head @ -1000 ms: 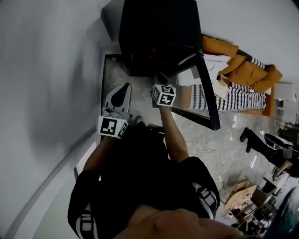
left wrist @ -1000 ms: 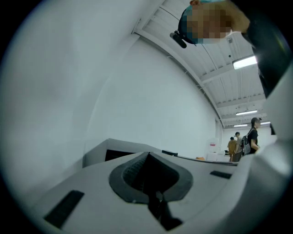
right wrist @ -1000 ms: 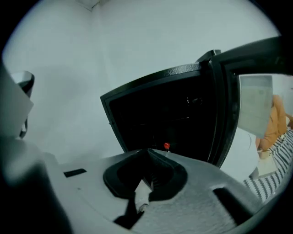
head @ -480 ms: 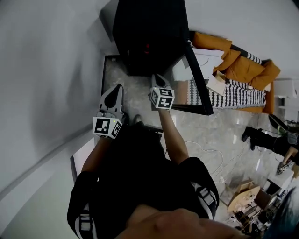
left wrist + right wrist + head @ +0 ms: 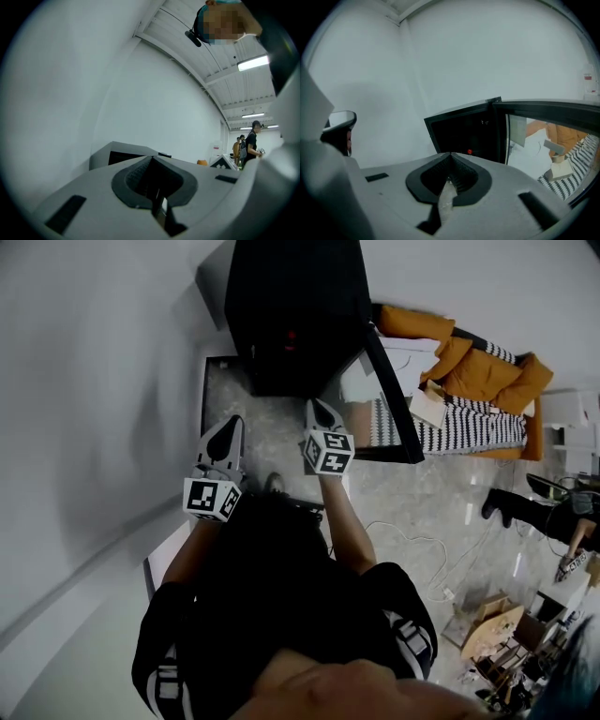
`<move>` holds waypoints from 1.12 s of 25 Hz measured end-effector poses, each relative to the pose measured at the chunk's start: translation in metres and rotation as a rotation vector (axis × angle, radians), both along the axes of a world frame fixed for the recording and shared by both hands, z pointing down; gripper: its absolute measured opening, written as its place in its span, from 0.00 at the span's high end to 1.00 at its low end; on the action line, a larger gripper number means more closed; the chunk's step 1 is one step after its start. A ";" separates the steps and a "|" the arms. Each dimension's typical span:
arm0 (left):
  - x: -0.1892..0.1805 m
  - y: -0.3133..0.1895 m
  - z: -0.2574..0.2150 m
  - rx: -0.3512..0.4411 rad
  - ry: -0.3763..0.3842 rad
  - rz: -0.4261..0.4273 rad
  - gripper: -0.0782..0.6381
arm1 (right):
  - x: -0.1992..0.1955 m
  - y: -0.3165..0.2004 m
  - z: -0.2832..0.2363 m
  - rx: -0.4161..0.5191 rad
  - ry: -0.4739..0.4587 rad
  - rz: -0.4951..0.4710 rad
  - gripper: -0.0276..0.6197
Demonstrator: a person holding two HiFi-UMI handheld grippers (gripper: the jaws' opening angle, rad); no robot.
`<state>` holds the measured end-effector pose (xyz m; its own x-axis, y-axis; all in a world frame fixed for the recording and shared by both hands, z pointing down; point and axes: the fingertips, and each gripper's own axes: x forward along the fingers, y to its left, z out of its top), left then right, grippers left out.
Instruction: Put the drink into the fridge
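The black fridge [image 5: 295,315] stands against the white wall with its glass door [image 5: 392,404] swung open to the right. Its dark inside with a small red light [image 5: 469,152] also shows in the right gripper view. No drink is visible in any view. My left gripper [image 5: 225,427] hangs in front of the fridge's left side, shut with nothing in it. My right gripper [image 5: 317,412] is just before the open front, pointing slightly down, shut and empty. The left gripper [image 5: 152,157] and the right gripper [image 5: 451,153] both show closed jaws in their own views.
A white wall runs along the left. Orange cushions [image 5: 483,371] and a striped blanket [image 5: 469,432] lie behind the open door. A white cable [image 5: 422,545], cardboard boxes [image 5: 487,624] and a person's legs [image 5: 525,512] are on the marbled floor at right. People [image 5: 251,143] stand far off.
Both grippers have drifted a little, the left one leftward and the right one slightly back from the fridge front. Both stay shut and empty. The door stays open.
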<state>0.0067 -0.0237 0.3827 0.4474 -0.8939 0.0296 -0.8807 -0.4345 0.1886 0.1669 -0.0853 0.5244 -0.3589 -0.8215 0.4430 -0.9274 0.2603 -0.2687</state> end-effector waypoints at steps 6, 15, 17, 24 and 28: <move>-0.014 0.008 0.001 -0.021 0.012 0.034 0.88 | -0.009 0.022 -0.026 0.028 0.019 0.033 0.95; -0.048 0.019 -0.003 -0.027 0.019 0.044 0.88 | -0.040 0.068 -0.074 0.092 0.016 0.025 0.95; -0.053 0.021 -0.002 -0.026 0.019 0.043 0.88 | -0.046 0.075 -0.082 0.107 0.027 0.025 0.95; -0.061 0.033 -0.002 -0.004 -0.003 0.054 0.88 | -0.060 0.100 -0.089 0.129 0.013 0.025 0.95; -0.063 0.041 0.000 -0.020 -0.002 0.061 0.88 | -0.065 0.111 -0.099 0.165 0.008 0.026 0.95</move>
<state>-0.0563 0.0177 0.3827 0.5006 -0.8643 0.0484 -0.8532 -0.4832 0.1964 0.1016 0.0256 0.4257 -0.3337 -0.8922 0.3043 -0.9363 0.2764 -0.2165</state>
